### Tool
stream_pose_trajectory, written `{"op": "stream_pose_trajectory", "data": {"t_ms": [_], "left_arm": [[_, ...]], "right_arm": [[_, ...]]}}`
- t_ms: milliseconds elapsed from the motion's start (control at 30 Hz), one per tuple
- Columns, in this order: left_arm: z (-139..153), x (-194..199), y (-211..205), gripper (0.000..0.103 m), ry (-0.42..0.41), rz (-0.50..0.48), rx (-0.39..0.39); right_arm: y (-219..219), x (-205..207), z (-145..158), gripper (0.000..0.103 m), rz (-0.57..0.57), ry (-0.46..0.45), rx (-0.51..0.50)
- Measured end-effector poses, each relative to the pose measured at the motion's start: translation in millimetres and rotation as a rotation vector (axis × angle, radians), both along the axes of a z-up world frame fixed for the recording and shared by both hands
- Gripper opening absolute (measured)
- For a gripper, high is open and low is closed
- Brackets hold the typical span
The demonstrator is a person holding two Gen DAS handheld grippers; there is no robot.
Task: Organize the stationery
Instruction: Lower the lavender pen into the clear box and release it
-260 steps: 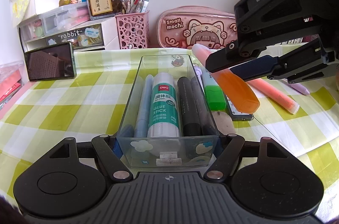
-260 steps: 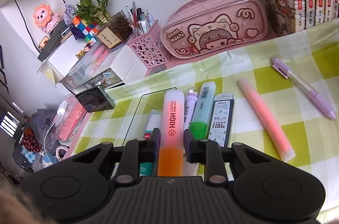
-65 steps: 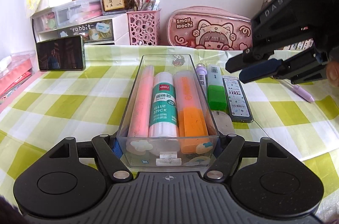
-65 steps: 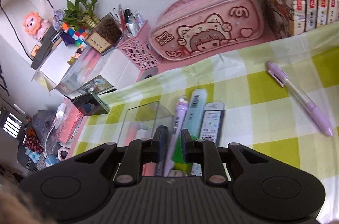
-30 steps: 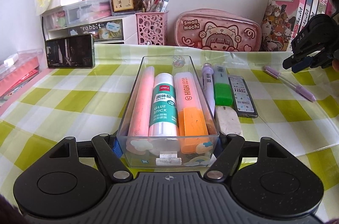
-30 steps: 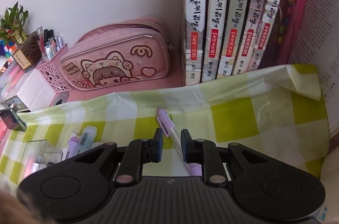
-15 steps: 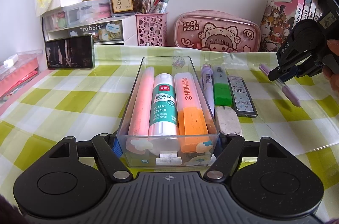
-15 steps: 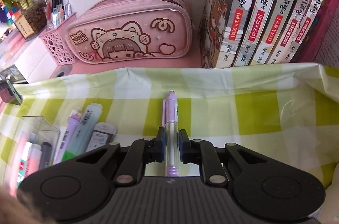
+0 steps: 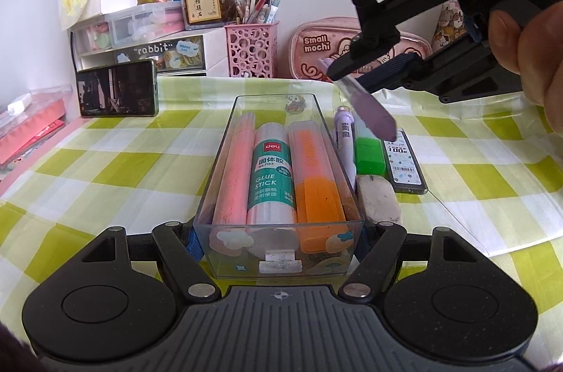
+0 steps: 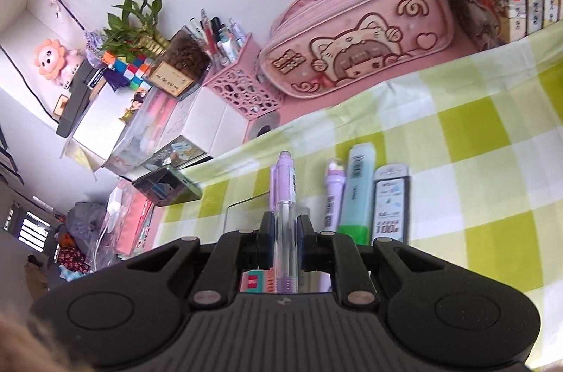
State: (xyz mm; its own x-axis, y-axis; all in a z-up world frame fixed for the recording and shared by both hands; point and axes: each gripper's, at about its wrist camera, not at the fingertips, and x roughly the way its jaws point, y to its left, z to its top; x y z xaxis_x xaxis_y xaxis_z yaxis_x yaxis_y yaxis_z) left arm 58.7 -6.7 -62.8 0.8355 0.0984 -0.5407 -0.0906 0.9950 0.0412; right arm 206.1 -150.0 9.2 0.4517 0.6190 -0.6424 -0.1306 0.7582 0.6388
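Upper right of the left wrist frame: lilac pen (image 9: 369, 109) held off the cloth, long axis running diagonally, its blurred purple end pointing down and right, its other end up-left between the jaws of the right gripper (image 9: 355, 69). Right wrist view: same pen (image 10: 285, 213) lies along the gripper's own line, clip end pointing away toward frame top, grip end toward the camera. Right gripper (image 10: 285, 240) jaws nearly closed, pads pressing the clear barrel on both sides. A hand (image 9: 535, 34) shows at the right edge behind that gripper.

Below the pen, frame centre: clear plastic tray (image 9: 281, 231), long axis running away from the camera. Left gripper (image 9: 281, 233) jaws set wide, clamped on the tray's near end, one finger on each side wall. Inside, side by side and lengthwise: pink highlighter (image 9: 235, 175), glue stick (image 9: 269, 182), orange highlighter (image 9: 315, 178).

Just right of the tray on the green checked cloth (image 9: 105, 168): purple pen (image 9: 343, 139), green highlighter (image 9: 369, 153), lead refill case (image 9: 404, 164), white eraser (image 9: 378, 201).

Back of frame: pink pencil case (image 9: 313, 55), pink pen holder (image 9: 251, 50).
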Motion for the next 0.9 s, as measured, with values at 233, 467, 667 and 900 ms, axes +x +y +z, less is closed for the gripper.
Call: {"op": "stream_pose_trajectory", "data": {"t_ms": [233, 467, 667, 900], "left_arm": [[0.0, 0.0, -0.1, 0.073, 0.0, -0.002, 0.001], [0.1, 0.7, 0.7, 0.073, 0.0, -0.007, 0.001], [0.1, 0.7, 0.5, 0.073, 0.0, -0.007, 0.001], [0.0, 1.4, 0.5, 0.073, -0.001, -0.008, 0.0]], "right_arm": [[34.8, -0.2, -4.9, 0.028, 0.098, 0.033, -0.022], [52.4, 3.2, -14.7, 0.028, 0.145, 0.071, -0.05], [56.7, 2.0, -16.6, 0.029, 0.164, 0.083, -0.053], [64.6, -1.5, -14.6, 0.03, 0.209, 0.065, -0.082]]}}
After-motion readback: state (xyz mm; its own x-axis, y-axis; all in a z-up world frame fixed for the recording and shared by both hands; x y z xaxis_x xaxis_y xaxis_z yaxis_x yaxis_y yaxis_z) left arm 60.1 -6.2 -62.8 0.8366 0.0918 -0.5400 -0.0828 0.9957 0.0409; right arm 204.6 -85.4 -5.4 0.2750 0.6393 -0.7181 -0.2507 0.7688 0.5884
